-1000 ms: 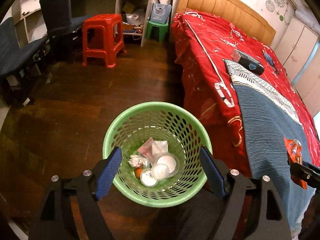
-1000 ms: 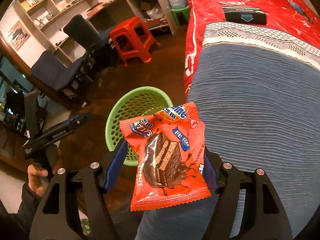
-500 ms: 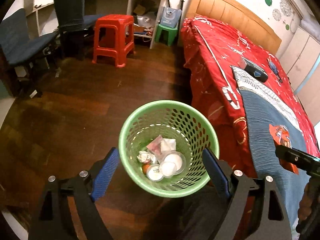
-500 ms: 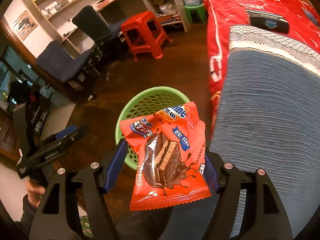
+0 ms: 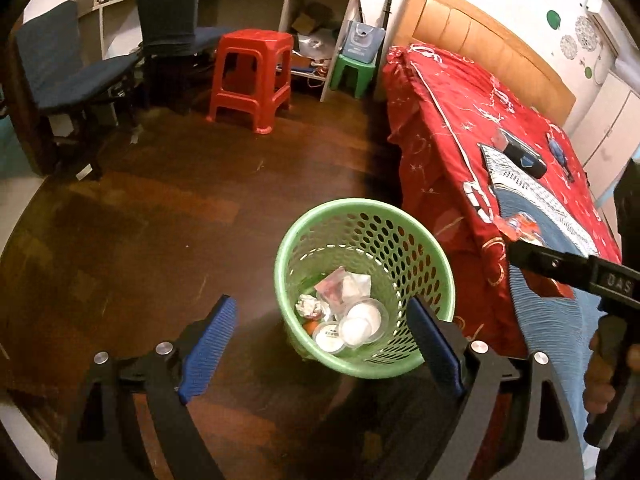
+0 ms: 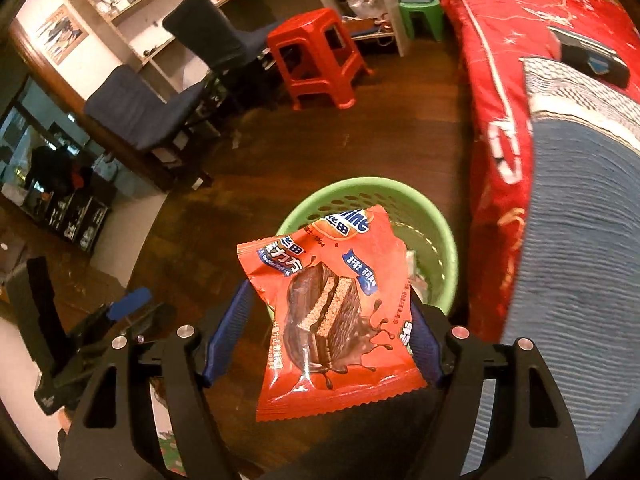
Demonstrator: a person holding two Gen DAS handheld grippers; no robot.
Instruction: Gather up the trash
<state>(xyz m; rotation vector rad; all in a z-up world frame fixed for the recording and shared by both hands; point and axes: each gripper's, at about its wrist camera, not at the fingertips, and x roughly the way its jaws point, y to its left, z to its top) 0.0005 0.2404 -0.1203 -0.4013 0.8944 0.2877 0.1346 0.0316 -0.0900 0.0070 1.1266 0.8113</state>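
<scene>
Nearest in the right wrist view, the right claw has an orange-red snack wrapper between its blue pads; the jaws are opening, the right pad touches the wrapper's edge, and on the left side a gap shows between pad and wrapper (whether the grip still bites, I cannot tell for sure). The wrapper hangs tilted, printed with a chocolate wafer, right above the near rim of the green basket.

In the left wrist view the left claw is spread wide and opening, with nothing pinched; its right pad overlaps the basket's near wall in the picture, its left pad is over bare floor. The basket stands on the dark wooden floor, just beside the bed with its red cover, and holds crumpled paper, small plastic cups and a clear wrapper.

Further back stand a red stool, a green stool and two dark chairs before open shelves.
</scene>
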